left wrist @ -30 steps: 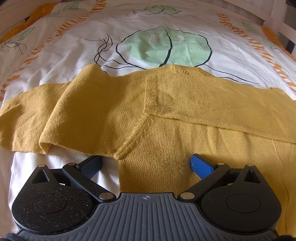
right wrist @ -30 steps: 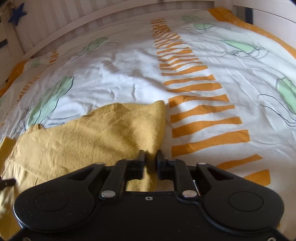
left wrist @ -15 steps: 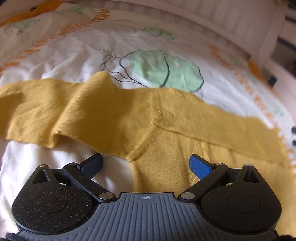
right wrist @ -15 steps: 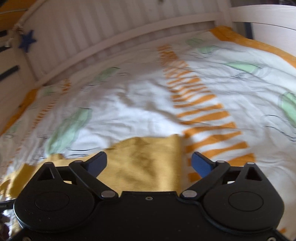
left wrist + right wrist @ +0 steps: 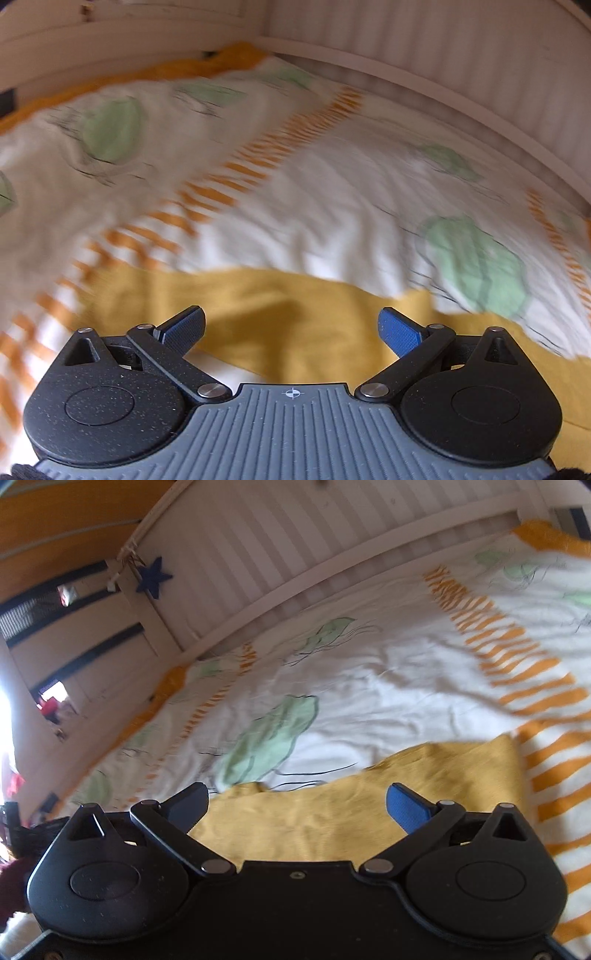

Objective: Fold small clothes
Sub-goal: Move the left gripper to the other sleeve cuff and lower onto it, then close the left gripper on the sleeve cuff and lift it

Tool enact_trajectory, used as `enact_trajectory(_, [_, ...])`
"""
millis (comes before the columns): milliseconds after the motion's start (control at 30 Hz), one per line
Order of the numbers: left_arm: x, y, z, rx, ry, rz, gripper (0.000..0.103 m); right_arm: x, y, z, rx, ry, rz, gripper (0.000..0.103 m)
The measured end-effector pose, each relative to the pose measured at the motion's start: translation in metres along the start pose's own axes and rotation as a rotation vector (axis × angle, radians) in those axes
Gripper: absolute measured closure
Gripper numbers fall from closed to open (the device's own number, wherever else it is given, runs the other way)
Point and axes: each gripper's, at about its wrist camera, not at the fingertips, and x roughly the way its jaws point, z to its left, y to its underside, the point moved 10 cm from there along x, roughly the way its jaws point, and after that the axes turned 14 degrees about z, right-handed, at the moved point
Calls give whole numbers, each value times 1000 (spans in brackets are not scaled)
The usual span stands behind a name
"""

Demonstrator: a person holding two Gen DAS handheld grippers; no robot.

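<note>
Mustard knit garment [image 5: 295, 332] lies flat on the printed bedsheet [image 5: 314, 206], just ahead of both tools. Left gripper [image 5: 291, 328] and right gripper [image 5: 297, 806]: fingers spread wide, holding nothing. Judged soft, light, limp and stretchy, so pinch a hem or corner edge, not mid-panel.

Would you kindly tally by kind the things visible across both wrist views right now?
Mustard-yellow knitted garment: 1
White printed bed cover: 1
Dark blue star ornament: 1
Left claw, right claw, both open: 2
Total: 5
</note>
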Motion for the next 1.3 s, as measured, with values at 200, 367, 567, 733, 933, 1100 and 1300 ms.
enact_trajectory(200, [7, -3, 61, -159, -37, 13, 2, 12, 12, 19, 55, -93, 36, 0])
enact_trajectory(367, [25, 14, 97, -280, -16, 78, 2, 25, 28, 45, -42, -102, 86, 0])
enact_trajectory(567, [45, 17, 113, -345, 29, 76, 2, 34, 46, 72, -164, -110, 124, 0])
enact_trajectory(733, [54, 7, 113, -311, 27, 37, 2, 41, 56, 81, -198, -117, 150, 0])
enact_trajectory(933, [57, -1, 117, -322, 61, 0, 13, 45, 59, 76, -173, -112, 165, 0])
enact_trajectory(1100, [56, -5, 132, -385, 33, -21, 66, 45, 57, 70, -143, -104, 162, 0])
enact_trajectory(1300, [43, -13, 123, -349, 31, -56, 97, 45, 54, 64, -133, -74, 159, 0])
